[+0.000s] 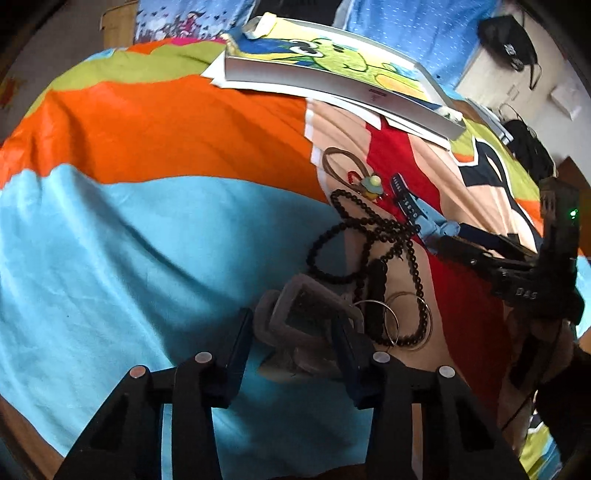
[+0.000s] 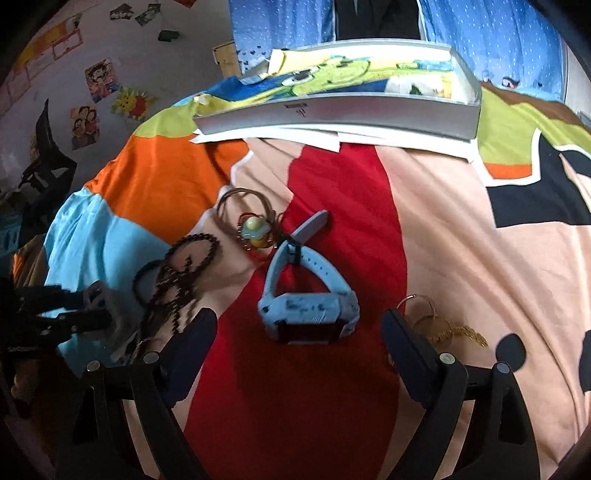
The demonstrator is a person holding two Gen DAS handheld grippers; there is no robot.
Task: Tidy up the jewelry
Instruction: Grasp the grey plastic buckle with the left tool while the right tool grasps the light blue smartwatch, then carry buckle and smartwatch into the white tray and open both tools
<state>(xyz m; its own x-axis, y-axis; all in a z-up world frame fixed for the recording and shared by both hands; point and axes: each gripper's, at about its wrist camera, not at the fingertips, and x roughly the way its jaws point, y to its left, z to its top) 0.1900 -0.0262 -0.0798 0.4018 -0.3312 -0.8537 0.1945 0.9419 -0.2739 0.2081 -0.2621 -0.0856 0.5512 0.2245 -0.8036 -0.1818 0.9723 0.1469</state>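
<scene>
My left gripper (image 1: 295, 328) has its fingers on both sides of a grey watch (image 1: 306, 321) lying on the bedspread; it also shows in the right wrist view (image 2: 107, 314). Black bead strands (image 1: 373, 243) and thin hoops (image 1: 391, 321) lie just right of it. My right gripper (image 2: 299, 332) is open, its fingers either side of a light blue watch (image 2: 308, 310) without touching it. A brown cord with a yellow-green charm (image 2: 253, 227) lies beyond. Gold earrings (image 2: 439, 328) lie by the right finger. An open white box (image 2: 340, 114) lined with cartoon cloth stands at the back.
A colourful cartoon bedspread (image 2: 461, 240) covers the whole surface. White paper sheets (image 1: 343, 99) lie under the box. A wall with posters (image 2: 96, 81) is at the left, a black bag (image 1: 506, 33) on furniture at the far right.
</scene>
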